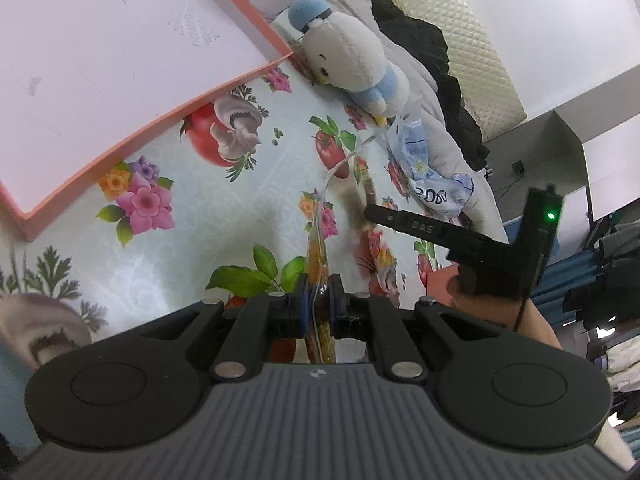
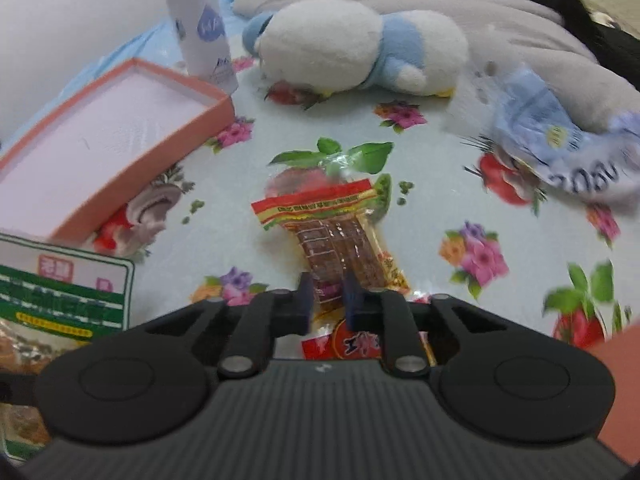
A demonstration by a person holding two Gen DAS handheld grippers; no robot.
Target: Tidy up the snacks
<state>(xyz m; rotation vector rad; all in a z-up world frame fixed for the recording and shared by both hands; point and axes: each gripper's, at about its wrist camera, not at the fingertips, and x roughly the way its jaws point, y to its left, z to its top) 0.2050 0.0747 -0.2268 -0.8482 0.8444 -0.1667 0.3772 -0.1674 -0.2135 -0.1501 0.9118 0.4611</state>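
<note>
My worry is a tear or a slip: both jaws are clenched on the same thin snack packet (image 2: 340,224), and its film may stretch if my hands part. The left gripper (image 1: 319,294) pinches its edge, angled down. The right gripper (image 2: 328,298) grips its near end, pitched steeper, the pink box (image 2: 120,132) lying off to its left.

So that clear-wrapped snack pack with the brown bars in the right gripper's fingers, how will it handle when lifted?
The snack pack looks thin and flat, so it is probably light. Its clear wrapper is glossy and crinkled at the far end, so that end may droop, and the film could slip between the right gripper fingers. The bars inside likely stiffen the middle.
</note>
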